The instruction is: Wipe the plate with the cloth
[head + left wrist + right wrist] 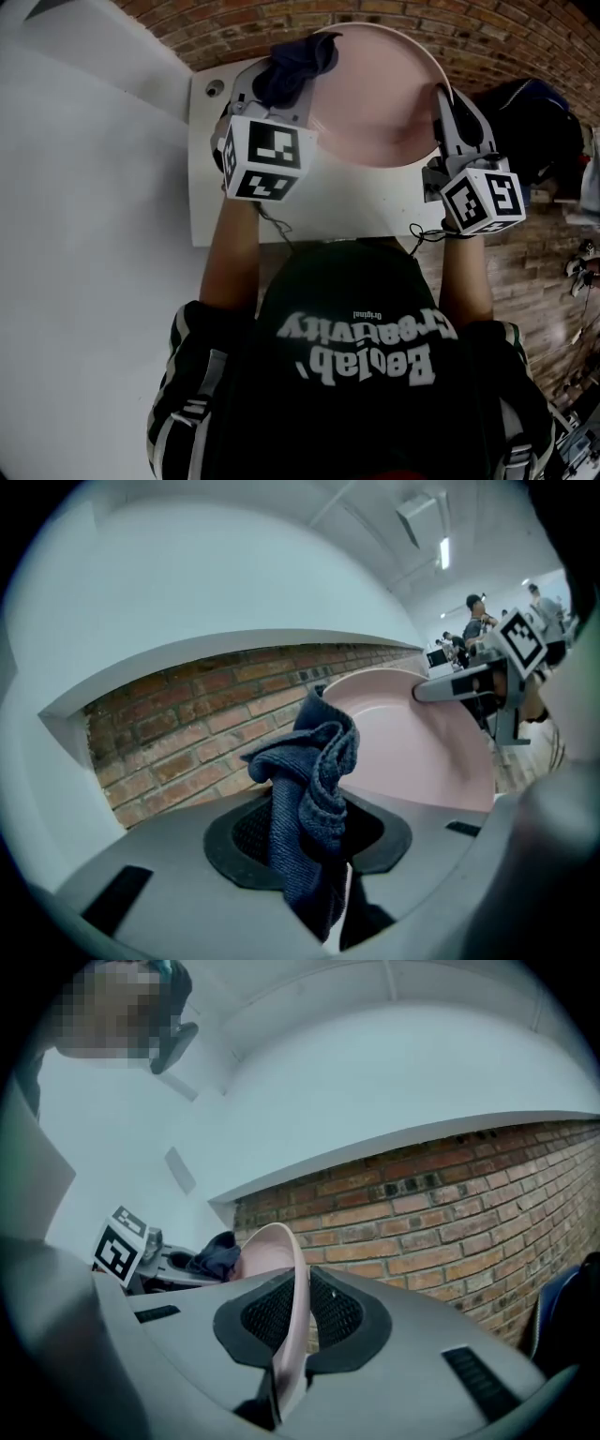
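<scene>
Pinching cloth [314, 780], left fingers [242, 838]; plate rim [297, 1302], right fingers [349, 1313].

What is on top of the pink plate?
Only the dark blue cloth, pinched in the left gripper, over the left rim of the plate. The surface under the cloth is hidden.

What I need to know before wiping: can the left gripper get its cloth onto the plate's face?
Probably yes. The left gripper, shut on the cloth, is at the left rim of the plate; the pink face is bare, and the right gripper clamps the opposite rim, out of the way.
</scene>
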`<state>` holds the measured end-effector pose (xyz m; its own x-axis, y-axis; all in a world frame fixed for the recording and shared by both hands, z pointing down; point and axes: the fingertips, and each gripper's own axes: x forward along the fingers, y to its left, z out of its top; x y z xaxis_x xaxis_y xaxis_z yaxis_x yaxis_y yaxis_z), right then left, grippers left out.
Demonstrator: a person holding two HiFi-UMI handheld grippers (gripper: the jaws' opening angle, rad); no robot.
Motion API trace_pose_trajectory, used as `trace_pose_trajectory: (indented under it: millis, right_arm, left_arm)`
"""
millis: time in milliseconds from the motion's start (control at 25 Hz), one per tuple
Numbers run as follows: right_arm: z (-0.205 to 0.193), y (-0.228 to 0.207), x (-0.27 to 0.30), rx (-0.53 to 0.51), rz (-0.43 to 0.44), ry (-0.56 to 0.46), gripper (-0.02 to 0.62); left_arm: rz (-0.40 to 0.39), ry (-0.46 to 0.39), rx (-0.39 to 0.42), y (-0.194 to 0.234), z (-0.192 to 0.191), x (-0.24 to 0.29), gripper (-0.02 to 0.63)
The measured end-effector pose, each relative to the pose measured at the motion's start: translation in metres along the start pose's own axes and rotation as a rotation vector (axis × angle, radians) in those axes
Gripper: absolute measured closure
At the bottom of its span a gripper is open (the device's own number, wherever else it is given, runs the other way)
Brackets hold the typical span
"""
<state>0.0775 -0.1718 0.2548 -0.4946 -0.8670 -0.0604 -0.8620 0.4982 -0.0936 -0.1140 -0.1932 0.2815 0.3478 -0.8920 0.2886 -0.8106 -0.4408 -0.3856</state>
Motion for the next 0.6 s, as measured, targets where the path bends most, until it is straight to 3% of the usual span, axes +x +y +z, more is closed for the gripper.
trace_pose_trajectory:
  millis: [600]
  right_arm:
    - [0.045, -0.026, 0.008, 0.110, -0.040, -0.126, 0.586]
  left_arm:
    - [-0.076, -0.005, -0.121, -0.035, -0.001, -0.014, 0.476]
